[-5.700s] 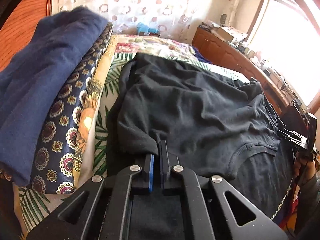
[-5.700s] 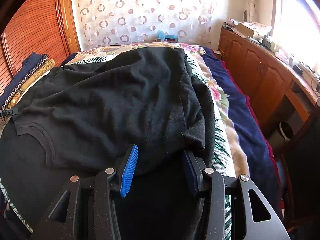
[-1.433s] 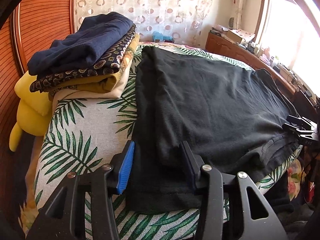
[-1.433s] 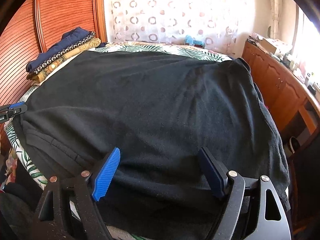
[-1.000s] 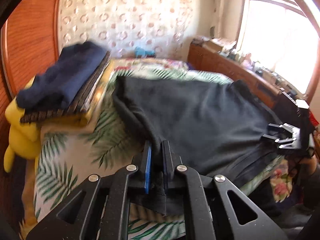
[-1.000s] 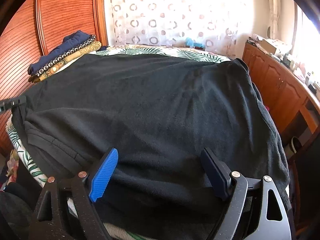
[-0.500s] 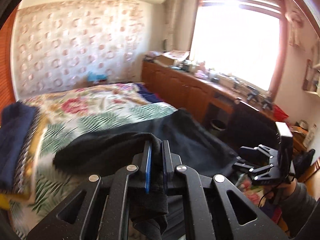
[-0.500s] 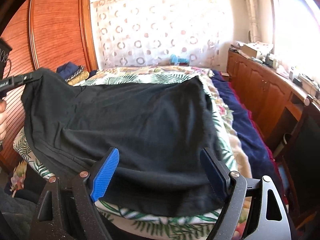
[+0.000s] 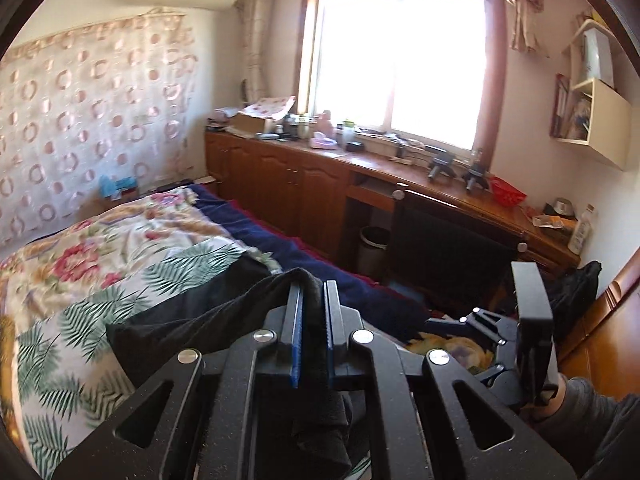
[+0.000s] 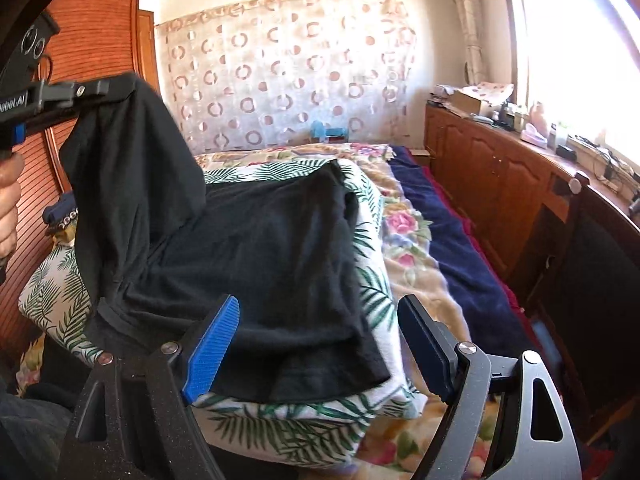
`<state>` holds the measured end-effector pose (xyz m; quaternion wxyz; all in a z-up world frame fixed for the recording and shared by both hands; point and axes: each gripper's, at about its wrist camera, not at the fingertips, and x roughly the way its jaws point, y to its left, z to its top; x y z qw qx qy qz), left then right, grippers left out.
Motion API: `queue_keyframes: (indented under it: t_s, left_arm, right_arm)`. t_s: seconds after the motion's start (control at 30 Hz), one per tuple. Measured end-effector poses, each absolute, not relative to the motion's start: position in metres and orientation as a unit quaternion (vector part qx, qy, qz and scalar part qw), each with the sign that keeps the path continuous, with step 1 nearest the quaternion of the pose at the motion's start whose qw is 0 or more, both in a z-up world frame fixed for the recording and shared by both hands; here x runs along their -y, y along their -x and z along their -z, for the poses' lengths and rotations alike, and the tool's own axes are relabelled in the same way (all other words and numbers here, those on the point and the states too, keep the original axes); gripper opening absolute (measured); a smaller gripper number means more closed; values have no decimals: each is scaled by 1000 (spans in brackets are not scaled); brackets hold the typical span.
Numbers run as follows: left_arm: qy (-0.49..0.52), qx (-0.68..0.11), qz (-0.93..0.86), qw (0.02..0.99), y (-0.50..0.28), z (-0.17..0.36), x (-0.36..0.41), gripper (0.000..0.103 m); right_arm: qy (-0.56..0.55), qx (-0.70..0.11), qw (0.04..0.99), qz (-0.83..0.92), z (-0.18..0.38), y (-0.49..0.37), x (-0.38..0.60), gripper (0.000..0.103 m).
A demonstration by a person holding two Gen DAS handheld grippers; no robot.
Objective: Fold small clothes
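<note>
Black garment (image 10: 260,256) lies mostly across the palm-leaf cushion (image 10: 384,368) in the middle of the right wrist frame, one edge pulled up toward the upper left. Your left gripper (image 9: 311,312) has its jaws closed almost together on a fold of that black cloth; in the left wrist frame the fabric sits pinched between the blue pads (image 9: 295,340) at center and hangs in a bunch below them at bottom center. In the right wrist frame that same gripper shows at upper left (image 10: 100,90), holding the garment's edge raised so the cloth drapes down steeply to the cushion. Your right gripper (image 10: 320,344) has its jaws spread wide and holds nothing; the near hem of the garment lies between and just beyond its two fingers at lower center, the left blue pad (image 10: 212,356) close over the cloth; whether it touches is unclear. The cushion sits on the floral bedspread (image 10: 404,248), with a navy blanket (image 10: 452,248) along the right side beside the wooden cabinets (image 10: 492,176). Folded clothes (image 10: 60,216) peek out at the left edge behind the lifted cloth.
</note>
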<state>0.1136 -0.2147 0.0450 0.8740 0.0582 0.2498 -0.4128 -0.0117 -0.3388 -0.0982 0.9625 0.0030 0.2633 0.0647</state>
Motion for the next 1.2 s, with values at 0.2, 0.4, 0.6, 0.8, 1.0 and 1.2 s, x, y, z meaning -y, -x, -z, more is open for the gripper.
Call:
queue_keyframes:
  t_s: [0.2,0.4,0.6,0.8,1.0,1.2]
  left_arm:
    - [-73,-265,405,872,-124,-34,237,10]
    - [-78,-290,401,865,-126,-16,234,35]
    - [-70,-290,394,869,-125,-12,210,82]
    - [-84,-299,351,883,-126,8,177,82]
    - [-68,-319,313,892,-126,28,135,82]
    - [-46,-329,276,902,-126,40,102,82]
  right_arm:
    - [-9,-263,963,-57,99,14,347,83]
    - [-10,-266,962,-52,100,7,351,83]
    - [-11,-267,962,-52,97,8,351,83]
    - [-5,-265,962,-61,94,2,347,83]
    - [10,-267,960,-80,92,-10,330,83]
    - [22,-271,957,-105,88,-25,305,83]
